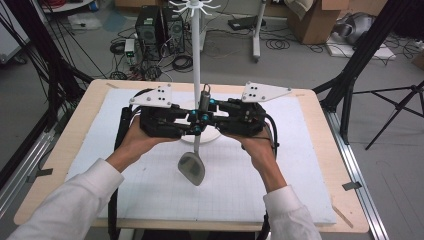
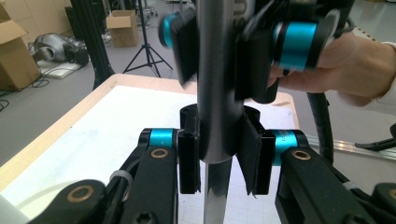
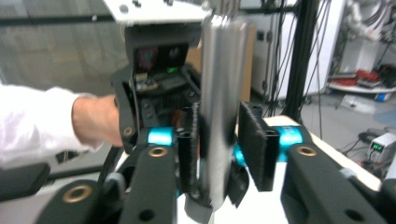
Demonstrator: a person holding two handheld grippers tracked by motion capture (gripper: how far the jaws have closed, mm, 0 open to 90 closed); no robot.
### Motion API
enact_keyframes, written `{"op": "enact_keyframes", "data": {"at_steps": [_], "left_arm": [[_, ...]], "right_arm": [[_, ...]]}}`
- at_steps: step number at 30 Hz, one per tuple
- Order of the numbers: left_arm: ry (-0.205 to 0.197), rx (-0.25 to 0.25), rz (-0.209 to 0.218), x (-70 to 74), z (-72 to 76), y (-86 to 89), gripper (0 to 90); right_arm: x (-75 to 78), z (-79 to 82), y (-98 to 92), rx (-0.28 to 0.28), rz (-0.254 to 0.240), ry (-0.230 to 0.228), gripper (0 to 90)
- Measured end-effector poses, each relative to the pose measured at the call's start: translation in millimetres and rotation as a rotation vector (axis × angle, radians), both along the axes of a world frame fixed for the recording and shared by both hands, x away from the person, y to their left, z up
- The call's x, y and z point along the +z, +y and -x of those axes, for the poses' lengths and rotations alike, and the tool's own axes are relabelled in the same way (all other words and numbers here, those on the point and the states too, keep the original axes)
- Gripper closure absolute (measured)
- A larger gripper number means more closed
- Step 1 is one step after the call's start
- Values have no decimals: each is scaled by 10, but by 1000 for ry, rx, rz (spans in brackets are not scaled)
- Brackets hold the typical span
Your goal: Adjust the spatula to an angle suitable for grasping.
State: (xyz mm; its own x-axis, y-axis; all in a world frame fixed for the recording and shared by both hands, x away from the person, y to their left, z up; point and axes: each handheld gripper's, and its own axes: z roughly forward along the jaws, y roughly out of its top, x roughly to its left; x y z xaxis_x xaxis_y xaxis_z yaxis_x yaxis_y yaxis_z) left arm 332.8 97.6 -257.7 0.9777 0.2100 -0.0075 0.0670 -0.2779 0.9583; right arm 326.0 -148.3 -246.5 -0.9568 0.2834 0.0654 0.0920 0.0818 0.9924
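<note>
Both hand-held grippers, left (image 1: 192, 126) and right (image 1: 209, 116), clamp a metal ladle's handle (image 1: 204, 100) above the counter (image 1: 60, 150), apparently to steady it near the white rack pole (image 1: 196, 55).

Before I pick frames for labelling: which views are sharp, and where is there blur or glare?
High view: sharp, evenly lit. Left gripper view: near jaws crisp, the right gripper beyond is smeared. Right gripper view: soft overall, with streaky glare down the metal handle.
</note>
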Motion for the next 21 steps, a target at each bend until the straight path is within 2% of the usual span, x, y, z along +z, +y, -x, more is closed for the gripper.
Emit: {"op": "enact_keyframes", "data": {"at_steps": [3, 9, 13, 17, 21], "left_arm": [[-7, 3, -15, 14, -4, 2, 710], [3, 31, 1, 34, -9, 36, 711], [9, 51, 0, 51, -32, 76, 711], [9, 67, -12, 77, -58, 103, 712], [2, 84, -21, 106, -83, 119, 712]], "right_arm": [[10, 6, -39, -26, -4, -3, 590], [24, 38, -181, -91, -18, 2, 460], [-8, 55, -313, -141, -1, 11, 389], [-56, 91, -444, -203, 32, 18, 251], [-114, 98, -563, -312, 85, 21, 114]]}}
